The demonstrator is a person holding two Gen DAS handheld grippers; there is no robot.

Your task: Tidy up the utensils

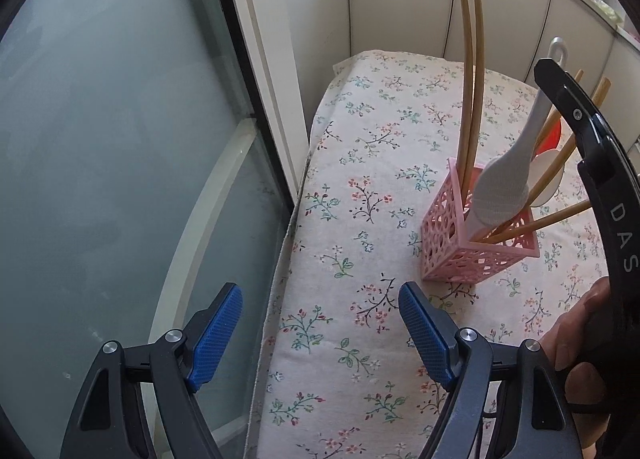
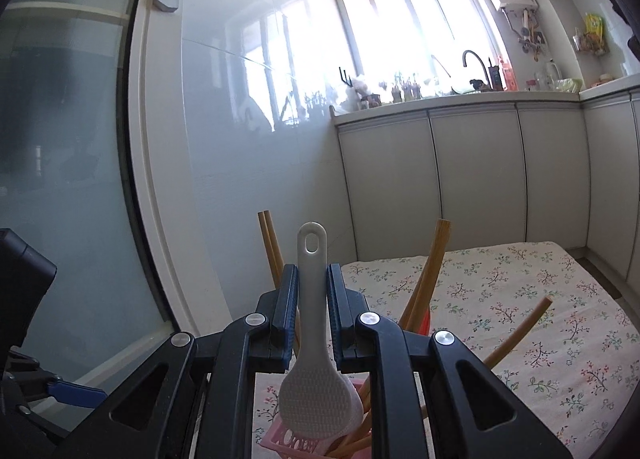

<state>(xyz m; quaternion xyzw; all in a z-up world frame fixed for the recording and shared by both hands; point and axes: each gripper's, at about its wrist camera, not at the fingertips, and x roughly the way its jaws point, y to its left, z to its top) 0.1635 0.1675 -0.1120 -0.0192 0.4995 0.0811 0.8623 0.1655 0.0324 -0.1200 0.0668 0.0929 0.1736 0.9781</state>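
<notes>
A pink openwork holder point(image 1: 460, 243) stands on the floral tablecloth point(image 1: 360, 179) with several wooden chopsticks point(image 1: 470, 99) leaning in it. A white rice paddle point(image 1: 502, 191) hangs head down, its lower edge at the holder's mouth. My right gripper point(image 2: 313, 271) is shut on the paddle's handle point(image 2: 313, 299), with the holder point(image 2: 288, 445) just below. To the left of the holder, over the table's left edge, my left gripper point(image 1: 320, 291) is open and holds nothing.
A frosted glass door point(image 1: 100, 139) runs close along the table's left side. White cabinets point(image 2: 472, 179) back the table. A red item point(image 1: 550, 139) and a white spoon point(image 1: 554, 175) show behind the holder. A hand point(image 1: 576, 339) grips the right tool.
</notes>
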